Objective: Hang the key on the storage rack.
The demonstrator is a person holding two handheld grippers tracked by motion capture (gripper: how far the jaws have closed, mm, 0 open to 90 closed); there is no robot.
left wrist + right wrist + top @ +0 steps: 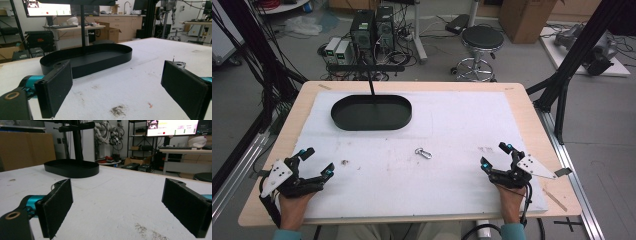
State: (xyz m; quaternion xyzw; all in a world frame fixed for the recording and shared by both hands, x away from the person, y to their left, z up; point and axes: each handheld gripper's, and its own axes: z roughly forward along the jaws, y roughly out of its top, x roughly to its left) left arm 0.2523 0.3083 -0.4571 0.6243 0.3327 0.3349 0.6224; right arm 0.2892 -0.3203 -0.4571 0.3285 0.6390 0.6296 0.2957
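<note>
High view: left gripper (317, 161) and right gripper (496, 154) rest at the near corners of the white mat (452, 125), both with jaws spread and gripping nothing; a black oval tray (372, 113) sits far-left on the mat, a small metal clip (423, 152) lies mid-mat between the grippers, well apart from both. Left gripper view: jaws wide apart, tray (100, 56) straight ahead, dirt smudge (118, 110) on the mat between the jaws. Right gripper view: jaws wide apart, tray (72, 168) ahead-left, stool (203, 176) at right edge.

Small metal clip (423, 153) lies mid-mat, near black oval tray (371, 123).
</note>
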